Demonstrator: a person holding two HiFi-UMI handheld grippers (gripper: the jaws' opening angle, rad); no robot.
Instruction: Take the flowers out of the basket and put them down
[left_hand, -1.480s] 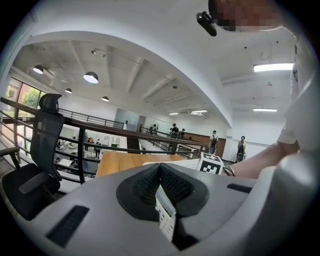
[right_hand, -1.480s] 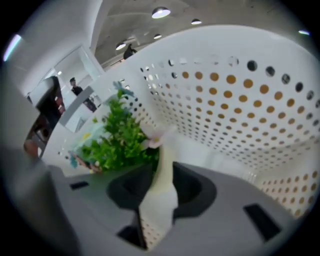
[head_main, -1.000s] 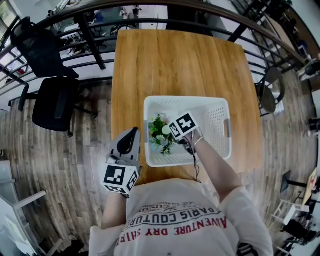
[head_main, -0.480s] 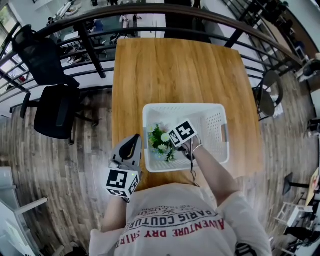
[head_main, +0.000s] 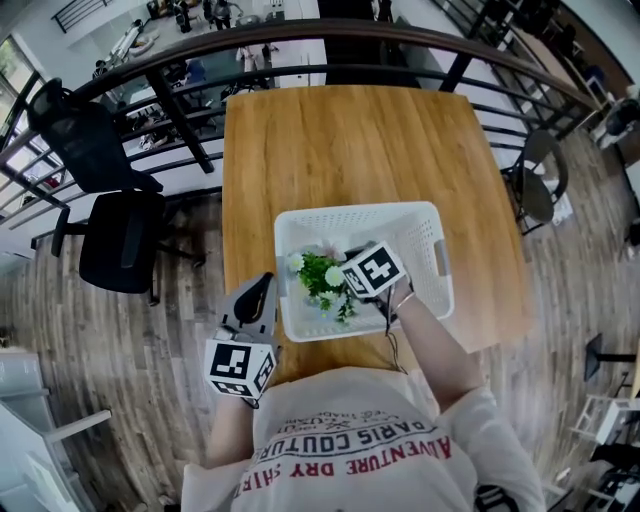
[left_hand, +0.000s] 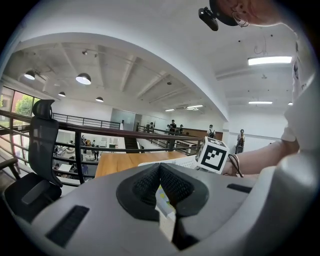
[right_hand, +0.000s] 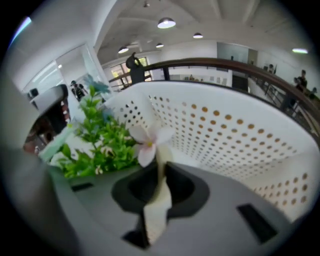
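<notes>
A white perforated basket (head_main: 360, 212) stands on the near half of a wooden table (head_main: 340, 140). A bunch of green leaves with small white flowers (head_main: 320, 272) lies in its left part. My right gripper (head_main: 348, 280) reaches steeply down into the basket beside the bunch. Its jaws have just been closing and are shut on the pale stem of a pink-white flower (right_hand: 149, 142), with green foliage (right_hand: 100, 140) right behind it. My left gripper (head_main: 262, 284) hovers outside the basket's left wall near the table's front edge, shut with nothing held (left_hand: 160, 172).
A black office chair (head_main: 120, 225) stands on the wood floor to the left of the table. A dark curved railing (head_main: 300, 40) runs behind the table's far end. A round chair (head_main: 540, 180) stands to the right.
My right gripper has lifted a little inside the basket, and the flowers have come up with it. The left gripper has stayed where it was.
</notes>
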